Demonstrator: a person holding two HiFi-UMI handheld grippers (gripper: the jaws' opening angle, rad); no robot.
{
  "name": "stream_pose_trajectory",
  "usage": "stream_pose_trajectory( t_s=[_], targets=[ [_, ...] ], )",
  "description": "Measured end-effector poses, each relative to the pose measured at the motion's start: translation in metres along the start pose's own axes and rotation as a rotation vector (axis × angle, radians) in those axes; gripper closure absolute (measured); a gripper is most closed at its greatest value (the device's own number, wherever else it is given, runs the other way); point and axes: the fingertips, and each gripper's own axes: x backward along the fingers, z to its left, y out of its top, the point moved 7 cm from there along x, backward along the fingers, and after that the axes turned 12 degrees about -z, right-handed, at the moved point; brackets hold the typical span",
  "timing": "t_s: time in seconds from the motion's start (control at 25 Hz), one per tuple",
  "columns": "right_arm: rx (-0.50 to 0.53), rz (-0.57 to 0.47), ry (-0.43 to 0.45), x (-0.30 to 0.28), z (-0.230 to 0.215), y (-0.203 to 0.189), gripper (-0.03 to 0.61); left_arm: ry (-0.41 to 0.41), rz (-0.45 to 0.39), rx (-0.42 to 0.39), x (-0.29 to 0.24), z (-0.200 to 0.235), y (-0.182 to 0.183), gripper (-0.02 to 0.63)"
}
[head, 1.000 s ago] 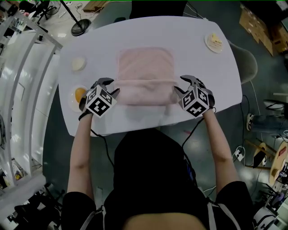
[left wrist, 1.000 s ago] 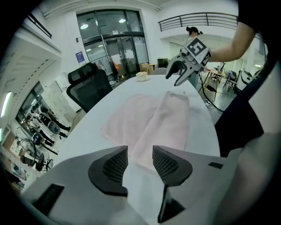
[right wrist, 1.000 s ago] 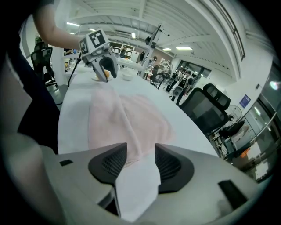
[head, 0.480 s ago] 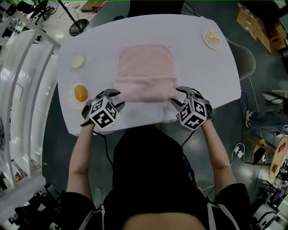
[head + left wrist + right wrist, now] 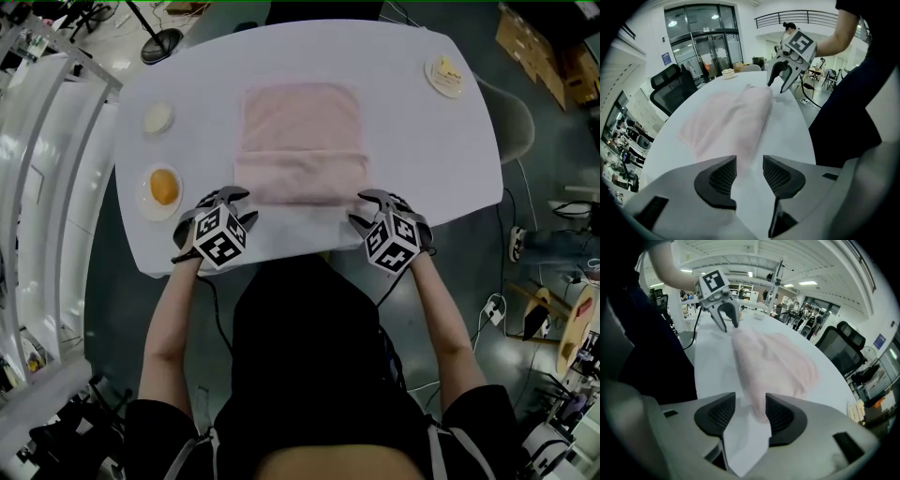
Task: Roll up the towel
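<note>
At the left of the table (image 5: 422,159) a dish (image 5: 162,187) with something orange is set, well apart from the towel (image 5: 300,122).

The left gripper (image 5: 236,204) is held just beside the towel's near left corner and is pointed steeply down. Its jaws are parted. Only bare table and the towel's edge are seen past the gap, and nothing is clamped.

The towel is laid in the middle of the table. Its far part is spread flat, and its near part is doubled into a thicker band (image 5: 300,180). The band is stretched left to right, from one gripper to the other. The flat part is stretched away from the person.

The right gripper (image 5: 362,208) is held at the near right corner and is tilted down in the same way. Its jaws are parted too. The end of the band is seen just past the pads, but it is not pinched.

A plate (image 5: 446,75) is set at the far right, well apart from the towel.

The coming move is judged to turn on one relation. The band lies just ahead of both grippers, on the side away from the person, and its long axis is set crosswise to the way the roll must travel. Neither hand is placed nearer, since both are held on about the same line, one at each end. The band would therefore best be taken at both ends together and turned over onto the flat part. If one end were led ahead of the other, a skewed roll would be likely.
</note>
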Motion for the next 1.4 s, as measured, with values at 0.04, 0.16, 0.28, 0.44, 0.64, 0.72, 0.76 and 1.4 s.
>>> stream_pose_trajectory(
  t_s=[0.04, 0.16, 0.28, 0.44, 0.64, 0.72, 0.76, 1.4],
  targets=[
    [-0.002, 0.002, 0.009, -0.004, 0.0, -0.001, 0.365, 0.001, 0.002, 0.0, -0.002, 0.001, 0.0, 0.433],
    [0.009, 0.021, 0.023, -0.013, -0.002, -0.005, 0.365, 0.009, 0.013, -0.007, -0.01, 0.007, 0.0, 0.433],
    [0.016, 0.039, 0.033, -0.021, -0.006, -0.009, 0.365, 0.021, 0.009, 0.02, -0.016, 0.015, 0.0, 0.433],
    [0.001, 0.045, 0.046, -0.029, -0.008, -0.014, 0.366, 0.012, 0.036, 0.002, -0.023, 0.019, -0.003, 0.433],
    [-0.01, 0.034, 0.031, -0.036, -0.016, -0.015, 0.415, 0.001, 0.11, -0.091, -0.034, 0.016, -0.007, 0.434],
    [-0.009, 0.032, 0.02, -0.037, -0.019, -0.017, 0.437, 0.009, 0.114, -0.095, -0.036, 0.018, -0.006, 0.443],
    [-0.009, 0.03, 0.015, -0.038, -0.02, -0.018, 0.439, 0.022, 0.112, -0.097, -0.037, 0.02, -0.007, 0.487],
    [0.069, -0.023, -0.088, -0.013, -0.028, 0.002, 0.538, 0.069, 0.04, -0.085, -0.01, 0.026, 0.01, 0.569]
  ],
)
